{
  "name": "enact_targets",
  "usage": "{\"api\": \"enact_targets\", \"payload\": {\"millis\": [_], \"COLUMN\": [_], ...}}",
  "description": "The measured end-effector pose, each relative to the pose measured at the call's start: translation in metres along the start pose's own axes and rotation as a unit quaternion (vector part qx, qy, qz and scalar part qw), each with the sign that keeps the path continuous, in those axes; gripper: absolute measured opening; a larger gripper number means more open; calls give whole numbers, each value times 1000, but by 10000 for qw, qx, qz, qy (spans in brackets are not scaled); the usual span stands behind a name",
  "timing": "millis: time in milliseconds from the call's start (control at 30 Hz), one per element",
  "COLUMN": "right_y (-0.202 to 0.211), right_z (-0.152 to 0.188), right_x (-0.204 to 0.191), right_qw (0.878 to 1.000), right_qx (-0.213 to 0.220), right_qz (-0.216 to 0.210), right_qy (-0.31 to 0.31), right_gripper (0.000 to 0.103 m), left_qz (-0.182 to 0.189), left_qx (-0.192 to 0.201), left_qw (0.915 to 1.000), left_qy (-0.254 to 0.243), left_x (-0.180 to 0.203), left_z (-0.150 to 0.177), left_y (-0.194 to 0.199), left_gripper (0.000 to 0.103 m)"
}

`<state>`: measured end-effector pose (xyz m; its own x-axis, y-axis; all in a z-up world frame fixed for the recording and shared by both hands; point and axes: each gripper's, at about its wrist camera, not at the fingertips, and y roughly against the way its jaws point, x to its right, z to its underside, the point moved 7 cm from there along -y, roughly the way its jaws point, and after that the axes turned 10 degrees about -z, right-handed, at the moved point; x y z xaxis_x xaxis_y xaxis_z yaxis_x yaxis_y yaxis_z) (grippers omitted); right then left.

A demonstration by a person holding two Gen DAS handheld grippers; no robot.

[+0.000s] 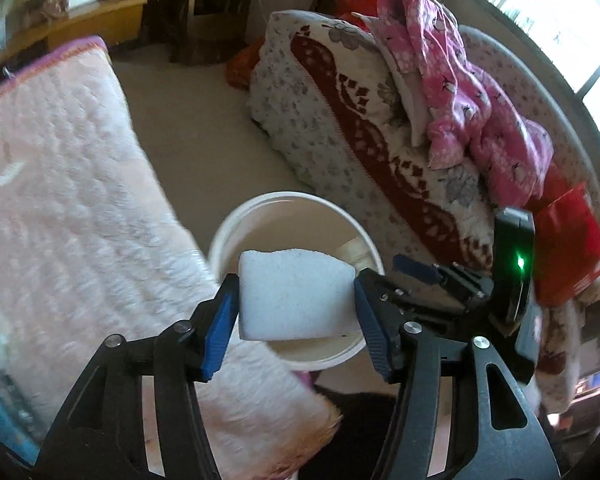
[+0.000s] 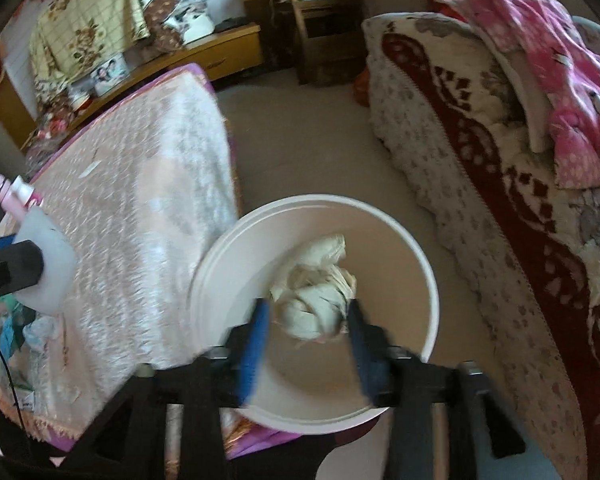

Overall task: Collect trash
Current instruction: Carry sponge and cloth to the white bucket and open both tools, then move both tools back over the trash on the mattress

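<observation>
Foam block [image 1: 296, 294], long axis left–right at lower centre, pinched by left gripper [image 1: 296, 316] above white bucket [image 1: 228, 232]; right gripper [image 2: 308, 332] fingers spread around crumpled paper [image 2: 320, 300].

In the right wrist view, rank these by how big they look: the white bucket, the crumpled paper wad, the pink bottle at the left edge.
1. White bucket, clearly largest.
2. Crumpled paper wad, between the right gripper fingers; being nearer the camera may enlarge it.
3. Pink bottle, smallest, and partly cut off.
</observation>
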<state>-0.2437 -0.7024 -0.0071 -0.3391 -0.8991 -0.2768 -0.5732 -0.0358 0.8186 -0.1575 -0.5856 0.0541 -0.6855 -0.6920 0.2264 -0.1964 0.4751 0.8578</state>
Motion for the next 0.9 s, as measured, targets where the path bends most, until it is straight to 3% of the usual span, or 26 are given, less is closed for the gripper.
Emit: {"api": "enact_targets", "payload": {"millis": [533, 767, 900], "right_y": [1, 8, 12], "right_z": [9, 12, 12], "right_x": [-5, -18, -38], "right_qw": [9999, 9998, 9991], "right_qx": [12, 78, 186], "right_qz": [-124, -72, -29], "right_qy": [-53, 155, 389], "right_gripper": [52, 53, 63], "left_qz": [255, -470, -815], "left_qx": [119, 389, 610], "left_qw": [9993, 9980, 9947], "left_qy": [266, 149, 127], "left_x": [-2, -23, -39], "left_z": [-3, 6, 13], "left_y": [0, 21, 39], "left_gripper": [67, 67, 67]}}
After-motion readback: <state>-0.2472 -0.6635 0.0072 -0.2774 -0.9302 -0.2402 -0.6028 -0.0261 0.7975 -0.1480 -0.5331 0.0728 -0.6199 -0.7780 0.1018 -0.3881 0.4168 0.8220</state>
